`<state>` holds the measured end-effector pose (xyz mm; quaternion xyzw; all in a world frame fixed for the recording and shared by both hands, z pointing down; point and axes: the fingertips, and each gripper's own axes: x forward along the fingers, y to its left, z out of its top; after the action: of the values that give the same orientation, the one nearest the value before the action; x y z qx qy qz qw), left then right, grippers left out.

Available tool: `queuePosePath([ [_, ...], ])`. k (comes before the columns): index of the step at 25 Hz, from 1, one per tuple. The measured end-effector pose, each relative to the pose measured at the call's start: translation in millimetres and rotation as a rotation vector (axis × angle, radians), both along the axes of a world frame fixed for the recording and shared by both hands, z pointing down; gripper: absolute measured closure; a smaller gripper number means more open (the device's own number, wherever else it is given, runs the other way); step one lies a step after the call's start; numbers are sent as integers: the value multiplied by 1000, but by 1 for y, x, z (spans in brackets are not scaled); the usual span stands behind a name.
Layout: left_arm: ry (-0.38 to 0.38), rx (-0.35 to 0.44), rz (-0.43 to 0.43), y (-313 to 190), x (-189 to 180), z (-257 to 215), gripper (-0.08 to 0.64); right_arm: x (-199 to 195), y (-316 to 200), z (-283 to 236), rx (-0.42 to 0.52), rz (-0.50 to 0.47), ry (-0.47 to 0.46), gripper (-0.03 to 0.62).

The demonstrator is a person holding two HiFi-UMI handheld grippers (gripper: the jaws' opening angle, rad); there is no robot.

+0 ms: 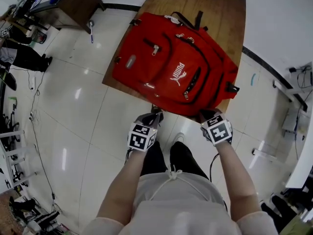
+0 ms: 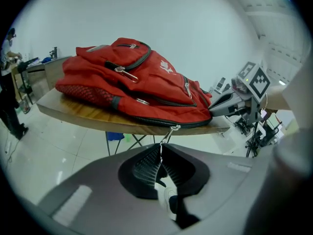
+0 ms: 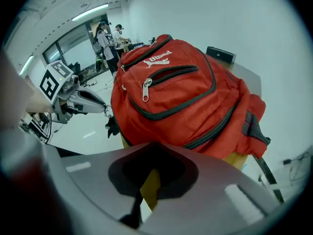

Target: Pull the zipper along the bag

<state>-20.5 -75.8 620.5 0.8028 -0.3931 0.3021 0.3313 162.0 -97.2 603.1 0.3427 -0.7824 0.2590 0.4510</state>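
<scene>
A red backpack [image 1: 171, 67] lies flat on a wooden table [image 1: 215, 9], its bottom edge toward me. At the near edge my left gripper [image 1: 156, 112] is shut on the metal zipper pull [image 2: 171, 131] of the dark zipper that runs along the bag's lower seam. In the left gripper view the pull runs straight down between the pressed pads of the left gripper [image 2: 160, 151]. My right gripper [image 1: 208, 115] is at the bag's near right corner. There the right gripper's [image 2: 211, 112] fingers come to a point on the red fabric. In the right gripper view the backpack [image 3: 181, 97] fills the frame.
The table's near edge [image 2: 73, 114] overhangs a glossy tiled floor [image 1: 73, 131]. A black box [image 3: 220, 54] sits at the table's far end. A brown desk [image 1: 73, 1] stands far left, racks and cables [image 1: 293, 111] to the right. Two people [image 3: 107, 38] stand in the background.
</scene>
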Motion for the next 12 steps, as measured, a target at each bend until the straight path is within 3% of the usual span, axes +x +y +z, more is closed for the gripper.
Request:
queuePosePath([
  [12,-61,24,40,-35,-54,-7,545,-1,-4,3,-27,65,53,586],
])
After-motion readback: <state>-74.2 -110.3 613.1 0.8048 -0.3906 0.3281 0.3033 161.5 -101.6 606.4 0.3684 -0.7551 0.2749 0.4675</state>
